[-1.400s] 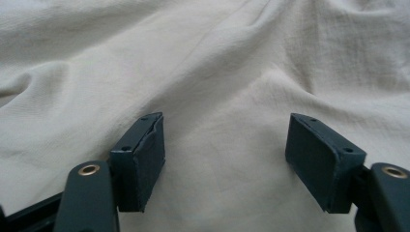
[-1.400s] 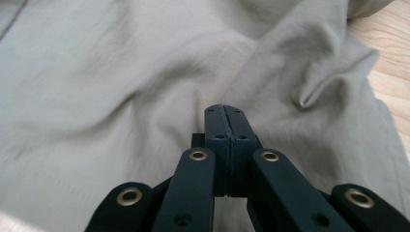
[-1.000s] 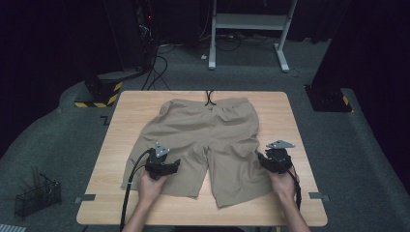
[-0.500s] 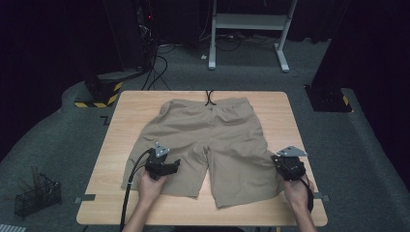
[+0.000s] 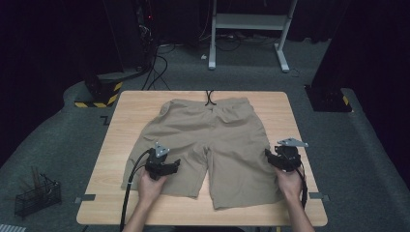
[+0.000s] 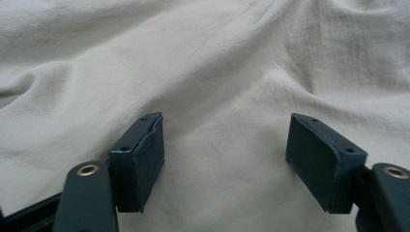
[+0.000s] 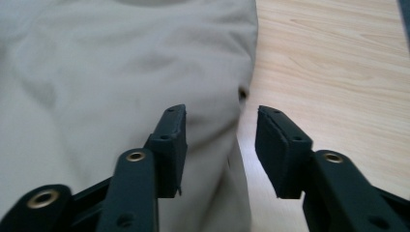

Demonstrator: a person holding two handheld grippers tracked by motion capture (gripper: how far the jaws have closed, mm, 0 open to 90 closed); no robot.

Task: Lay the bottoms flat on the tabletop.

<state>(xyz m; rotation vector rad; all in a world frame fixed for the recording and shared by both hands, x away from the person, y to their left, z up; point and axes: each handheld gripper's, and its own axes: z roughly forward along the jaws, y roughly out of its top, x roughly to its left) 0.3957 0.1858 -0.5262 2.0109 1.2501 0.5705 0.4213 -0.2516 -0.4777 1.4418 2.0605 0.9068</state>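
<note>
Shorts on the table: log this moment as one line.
shorts: flat on table | left gripper: open over left leg | right gripper: jaws just opened, straddling right side edge, no grip

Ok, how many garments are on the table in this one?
1: a pair of beige shorts spread flat on the wooden table, waistband at the far edge, legs toward the person. Nothing suggests another underneath.

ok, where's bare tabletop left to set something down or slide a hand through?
Free: the strip of table left of the shorts, the strip along the right edge past the right gripper, and the near edge between the forearms. The far corners beside the waistband are bare too. Crowded: the middle, under cloth, with the left gripper sitting on the left leg.
</note>
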